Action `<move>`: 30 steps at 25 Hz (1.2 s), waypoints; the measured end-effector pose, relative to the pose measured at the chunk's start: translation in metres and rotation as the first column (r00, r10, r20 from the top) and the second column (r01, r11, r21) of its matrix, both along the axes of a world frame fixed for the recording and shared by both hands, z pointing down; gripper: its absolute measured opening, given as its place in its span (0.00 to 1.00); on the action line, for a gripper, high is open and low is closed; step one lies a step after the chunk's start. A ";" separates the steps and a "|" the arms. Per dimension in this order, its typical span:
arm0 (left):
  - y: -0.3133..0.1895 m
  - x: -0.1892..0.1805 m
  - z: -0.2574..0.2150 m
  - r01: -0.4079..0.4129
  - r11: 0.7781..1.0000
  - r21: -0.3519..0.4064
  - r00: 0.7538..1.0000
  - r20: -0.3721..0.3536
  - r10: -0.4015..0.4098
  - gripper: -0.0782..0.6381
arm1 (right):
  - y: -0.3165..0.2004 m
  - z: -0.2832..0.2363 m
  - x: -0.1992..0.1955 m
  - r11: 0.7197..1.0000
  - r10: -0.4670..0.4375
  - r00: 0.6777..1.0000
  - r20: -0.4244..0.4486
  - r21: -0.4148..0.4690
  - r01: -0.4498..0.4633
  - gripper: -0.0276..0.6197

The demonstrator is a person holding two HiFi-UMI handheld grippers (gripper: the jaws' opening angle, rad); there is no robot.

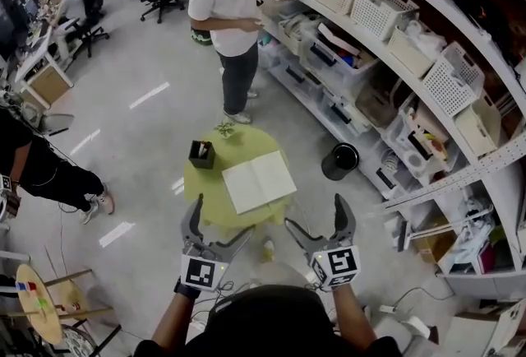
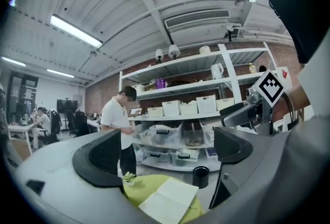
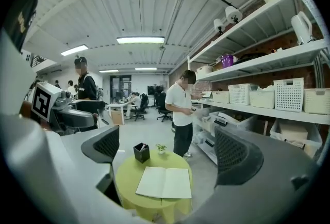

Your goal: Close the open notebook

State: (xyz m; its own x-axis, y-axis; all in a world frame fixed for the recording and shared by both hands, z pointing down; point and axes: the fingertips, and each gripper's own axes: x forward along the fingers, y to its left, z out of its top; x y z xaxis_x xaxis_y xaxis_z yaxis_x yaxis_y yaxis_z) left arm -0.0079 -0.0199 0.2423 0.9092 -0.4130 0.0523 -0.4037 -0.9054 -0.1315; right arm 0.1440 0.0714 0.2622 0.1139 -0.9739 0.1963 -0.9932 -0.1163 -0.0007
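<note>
An open notebook (image 1: 259,181) with blank white pages lies flat on a small round yellow-green table (image 1: 208,189). The right gripper view has the notebook (image 3: 164,182) at centre, between that gripper's jaws; in the left gripper view the notebook (image 2: 169,199) sits low. Both grippers hang in the air on my side of the table, well short of the notebook. My left gripper (image 1: 219,224) is open and holds nothing. The right gripper (image 1: 316,217) is also open and empty.
A black pen holder (image 1: 201,154) and a tiny potted plant (image 1: 225,129) stand at the table's far side. A person (image 1: 230,14) stands beyond the table by long shelves (image 1: 386,43) of bins. A black bin (image 1: 340,160) sits on the floor to the right.
</note>
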 end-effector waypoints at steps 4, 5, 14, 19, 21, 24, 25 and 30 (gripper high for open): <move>-0.029 0.031 0.004 0.007 1.000 -0.003 1.000 0.023 -0.007 0.91 | -0.031 0.007 0.028 1.000 -0.016 1.000 0.014 -0.015 0.017 0.90; -0.035 0.039 0.005 0.008 1.000 -0.002 1.000 0.027 -0.008 0.91 | -0.038 0.010 0.036 1.000 -0.020 1.000 0.017 -0.020 0.021 0.90; -0.067 0.068 0.040 0.091 0.992 -0.089 0.993 0.088 -0.083 0.91 | -0.077 0.067 0.087 0.990 -0.074 0.995 0.062 -0.116 0.081 0.88; -0.087 0.060 0.078 0.130 0.984 -0.121 0.988 0.104 -0.117 0.91 | -0.098 0.104 0.076 0.973 -0.138 0.986 0.099 -0.171 0.153 0.87; -0.095 0.055 0.093 0.127 0.983 -0.130 0.987 0.112 -0.113 0.91 | -0.107 0.115 0.070 0.972 -0.128 0.984 0.125 -0.182 0.149 0.87; -0.106 0.051 0.112 0.126 0.978 -0.167 0.988 0.112 -0.109 0.91 | -0.116 0.124 0.065 0.973 -0.110 0.984 0.137 -0.186 0.135 0.86; -0.109 0.052 0.119 0.122 0.976 -0.180 0.988 0.114 -0.102 0.91 | -0.118 0.128 0.066 0.974 -0.099 0.985 0.141 -0.188 0.124 0.86; -0.120 0.069 0.162 0.053 0.982 -0.179 0.988 0.154 -0.025 0.91 | -0.120 0.168 0.077 0.974 0.001 0.976 0.217 -0.220 0.048 0.84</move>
State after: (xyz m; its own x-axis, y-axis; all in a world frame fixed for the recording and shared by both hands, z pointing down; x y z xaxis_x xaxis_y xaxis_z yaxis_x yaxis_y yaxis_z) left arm 0.0607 -0.1401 0.4039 0.8688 -0.4186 0.2645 -0.4271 -0.9038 -0.0276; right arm 0.2212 -0.0487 0.4306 0.0229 -0.9046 0.4256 -0.9749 -0.1145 -0.1909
